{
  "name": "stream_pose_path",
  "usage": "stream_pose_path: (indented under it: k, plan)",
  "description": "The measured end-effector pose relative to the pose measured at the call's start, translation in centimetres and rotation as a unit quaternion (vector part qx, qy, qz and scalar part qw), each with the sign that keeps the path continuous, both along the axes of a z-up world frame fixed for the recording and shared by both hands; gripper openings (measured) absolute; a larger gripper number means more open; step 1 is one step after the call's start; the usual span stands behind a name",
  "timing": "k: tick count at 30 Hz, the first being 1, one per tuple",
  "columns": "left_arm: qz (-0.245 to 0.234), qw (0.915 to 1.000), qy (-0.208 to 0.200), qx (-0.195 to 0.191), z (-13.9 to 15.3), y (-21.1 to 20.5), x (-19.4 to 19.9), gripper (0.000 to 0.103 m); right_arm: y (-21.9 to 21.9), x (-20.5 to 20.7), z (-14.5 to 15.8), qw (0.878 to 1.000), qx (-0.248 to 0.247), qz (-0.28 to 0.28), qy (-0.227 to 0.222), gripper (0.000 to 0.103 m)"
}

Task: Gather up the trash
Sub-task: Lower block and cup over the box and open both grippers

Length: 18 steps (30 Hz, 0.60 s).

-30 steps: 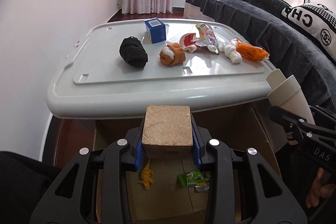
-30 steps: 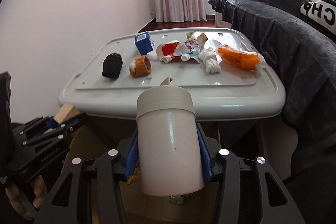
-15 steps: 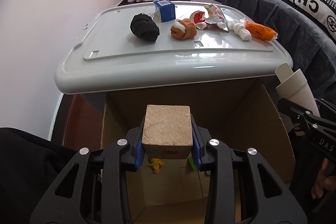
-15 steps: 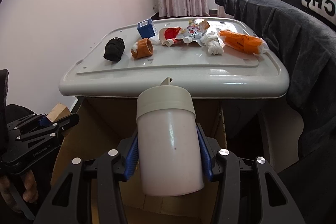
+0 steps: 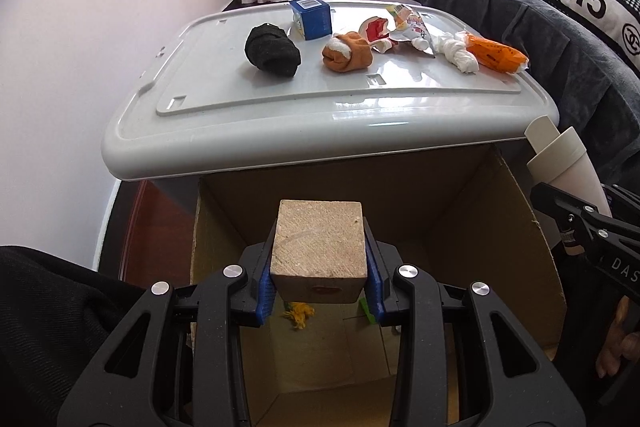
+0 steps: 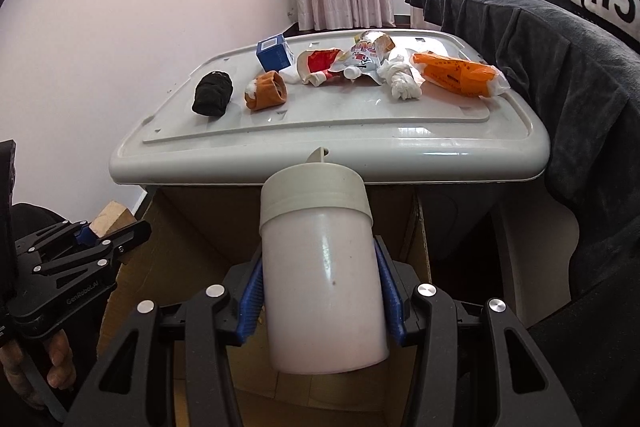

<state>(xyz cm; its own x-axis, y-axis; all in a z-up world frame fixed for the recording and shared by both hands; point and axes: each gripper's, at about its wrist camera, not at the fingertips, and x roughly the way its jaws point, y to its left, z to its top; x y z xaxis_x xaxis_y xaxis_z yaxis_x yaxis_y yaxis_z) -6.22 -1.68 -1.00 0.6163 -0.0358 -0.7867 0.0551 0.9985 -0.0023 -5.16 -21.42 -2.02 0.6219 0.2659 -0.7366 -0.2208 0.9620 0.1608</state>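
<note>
Gripping a wooden block [image 5: 319, 251], left claw [image 5: 319, 285]; right claw [image 6: 320, 301] clamps a white bottle [image 6: 322, 267].

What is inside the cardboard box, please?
On the floor of the cardboard box lie a yellow scrap and a green wrapper. The wooden block, held in the left gripper, covers the rest.
</note>
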Motion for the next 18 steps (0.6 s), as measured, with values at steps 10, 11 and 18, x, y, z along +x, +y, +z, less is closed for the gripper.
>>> stream_pose_path:
  k: [10,11,18]
  plan:
    - [0.014,0.9999,0.006,0.005,-0.3,0.2,0.2,0.070,0.8,0.2,-0.6,1.000,-0.024,0.009,0.016,0.062]
    - [0.025,0.9996,0.011,0.005,-0.3,0.4,0.2,0.083,1.0,0.1,-0.5,0.999,-0.035,0.005,0.010,0.084]
    - [0.042,0.9990,0.009,-0.011,-0.2,1.3,0.3,0.090,0.3,0.0,-0.3,1.000,-0.023,-0.005,0.003,0.086]
